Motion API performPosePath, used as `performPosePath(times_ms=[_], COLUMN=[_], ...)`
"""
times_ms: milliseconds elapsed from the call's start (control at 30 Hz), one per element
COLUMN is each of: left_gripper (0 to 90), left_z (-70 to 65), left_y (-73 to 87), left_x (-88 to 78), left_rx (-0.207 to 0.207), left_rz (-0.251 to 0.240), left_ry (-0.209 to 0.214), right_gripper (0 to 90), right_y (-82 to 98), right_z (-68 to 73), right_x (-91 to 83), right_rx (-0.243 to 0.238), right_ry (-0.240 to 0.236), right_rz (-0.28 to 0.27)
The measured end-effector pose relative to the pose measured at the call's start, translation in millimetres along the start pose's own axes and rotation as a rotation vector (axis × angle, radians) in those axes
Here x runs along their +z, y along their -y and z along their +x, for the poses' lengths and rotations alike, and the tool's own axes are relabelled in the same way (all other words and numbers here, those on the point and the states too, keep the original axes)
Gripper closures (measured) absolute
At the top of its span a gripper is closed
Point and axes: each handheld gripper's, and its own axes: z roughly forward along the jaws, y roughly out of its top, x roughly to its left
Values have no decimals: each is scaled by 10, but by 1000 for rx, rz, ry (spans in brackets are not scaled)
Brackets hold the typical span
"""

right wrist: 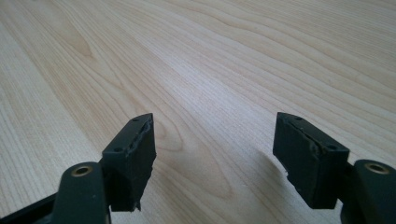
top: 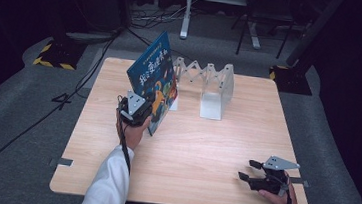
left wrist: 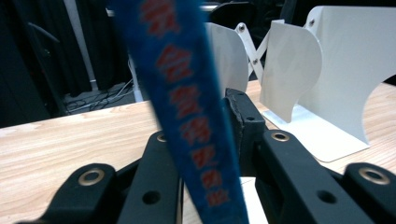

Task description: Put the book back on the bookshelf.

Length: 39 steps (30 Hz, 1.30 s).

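Book (top: 154,77): a blue one with a picture cover, held up off the table (top: 194,148) and tilted, its top leaning away toward the far left. The left gripper (top: 140,112) has it by the lower edge. In the left gripper view the blue spine (left wrist: 187,107) with red lettering runs between the two black jaws, which are closed against it; the print is too blurred to read. Just beside the book, to its right, stands a white folding rack (top: 205,87) of upright dividers on the far half of the table. Whether the book touches the rack is hard to say from above. The right gripper (top: 251,171) rests near the table's near right corner, well apart from the book, its jaws spread wide over bare wood (right wrist: 210,70).
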Motion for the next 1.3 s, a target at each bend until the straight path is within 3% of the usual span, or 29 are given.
performPosePath(times_ms=[167,400,567,867,967,1300], left_gripper=[747,722,704,652,624,583], left_z=[30,-47,-81,-139,-193,-249], left_y=[-7,-50,-71,-107,-101,-35], left_x=[45,118,180,272,293,293], left_rx=[5,63,64,69,120,166], left_rz=[6,15,25,51,80,116], left_ry=[-1,-46,-76,-84,-97,-85], right_gripper=[310,323,323,323,323,322], right_y=[0,-1,-2,-3,-3,-3], right_z=[2,5,9,26,36,38], right_x=[1,7,15,28,34,40], right_rx=[0,-7,-11,-24,-31,-38], right_ry=[-1,-6,-4,3,11,8], right_rz=[3,7,16,29,34,40])
